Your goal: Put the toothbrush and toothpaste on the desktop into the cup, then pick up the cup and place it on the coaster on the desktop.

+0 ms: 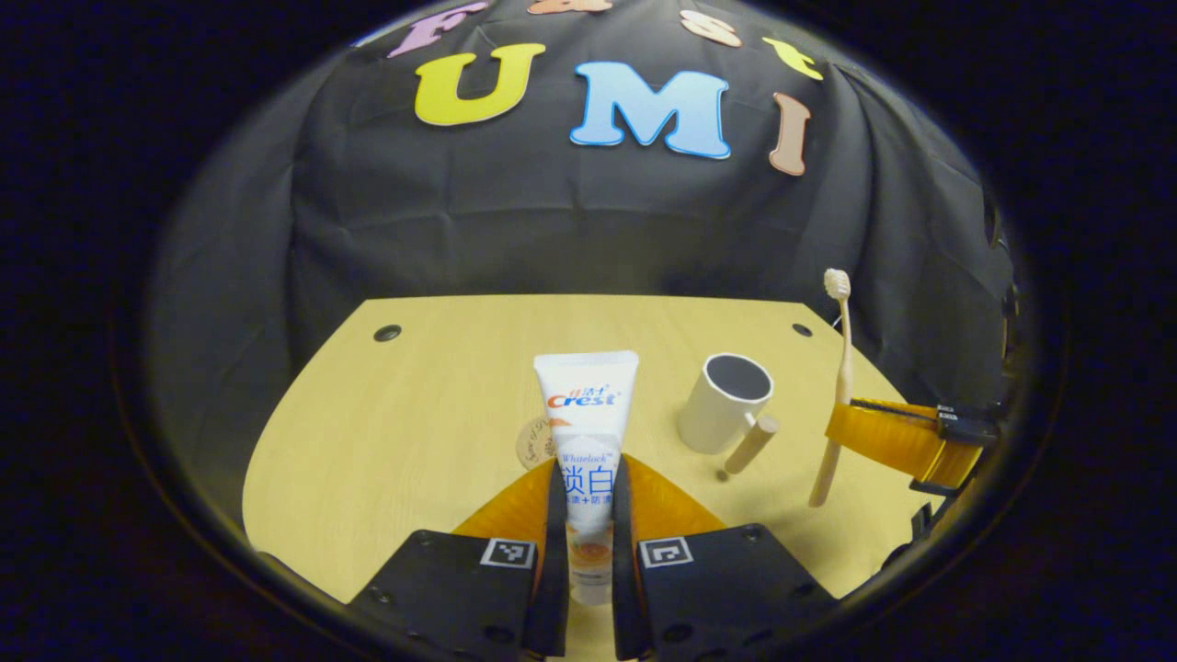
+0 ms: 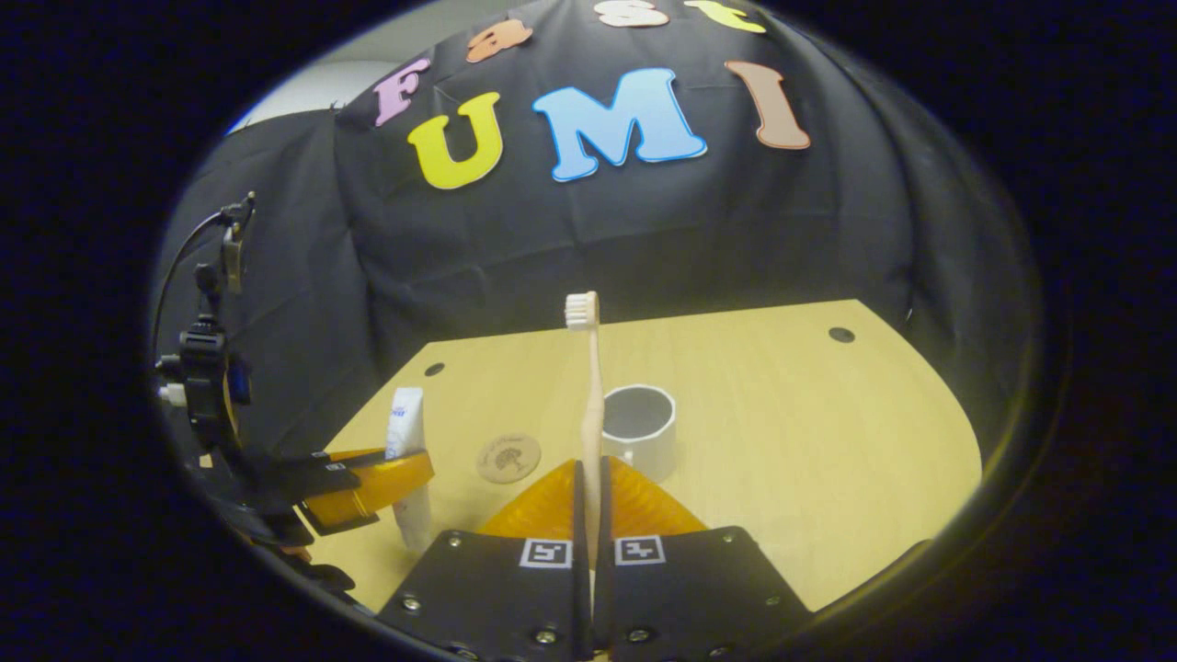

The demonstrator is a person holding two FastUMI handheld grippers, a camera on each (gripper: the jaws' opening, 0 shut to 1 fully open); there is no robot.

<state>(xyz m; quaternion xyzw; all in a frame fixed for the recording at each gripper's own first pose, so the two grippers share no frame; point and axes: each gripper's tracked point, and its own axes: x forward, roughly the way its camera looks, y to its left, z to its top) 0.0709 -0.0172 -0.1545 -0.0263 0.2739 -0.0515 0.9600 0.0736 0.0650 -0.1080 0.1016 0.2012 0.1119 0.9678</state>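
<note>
Left of cup (image 1: 726,402), left gripper view: left gripper (image 1: 588,515) clenches upright toothpaste (image 1: 587,432); broad tube may jam at rim | right gripper view: right gripper (image 2: 591,515) clenches upright toothbrush (image 2: 591,395) before cup; collision risk; coaster (image 2: 508,457) left of cup.

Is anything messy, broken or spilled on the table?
Nothing stands out. The cup stands upright and empty on the desk, the coaster lies flat. The toothpaste and toothbrush are held upright in the left gripper and right gripper.
</note>
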